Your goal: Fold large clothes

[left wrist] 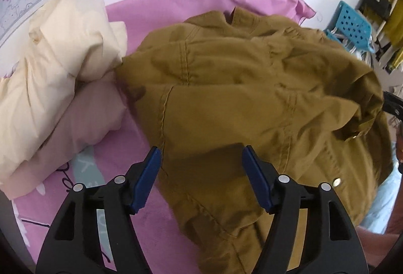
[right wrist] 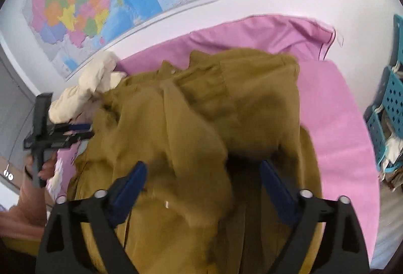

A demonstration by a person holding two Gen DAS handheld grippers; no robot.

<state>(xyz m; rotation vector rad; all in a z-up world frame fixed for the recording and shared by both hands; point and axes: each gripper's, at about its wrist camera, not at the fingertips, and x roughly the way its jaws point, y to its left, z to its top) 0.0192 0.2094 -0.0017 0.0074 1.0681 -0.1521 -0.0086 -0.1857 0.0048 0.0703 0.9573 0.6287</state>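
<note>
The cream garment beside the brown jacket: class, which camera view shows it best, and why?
The left wrist view: the cream garment lies large and sharp, piled beside the brown jacket. The right wrist view shows only a small part behind the jacket.

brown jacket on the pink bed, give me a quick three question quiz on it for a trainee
1. True or false: the left gripper is clamped on the brown jacket.
2. What lies just left of the jacket in the left wrist view? A) cream and pink clothes B) a blue basket C) a map
3. What colour is the sheet under the jacket?

Key:
1. False. Its fingers stand apart over the cloth.
2. A, the cream and pink clothes.
3. Pink.
</note>
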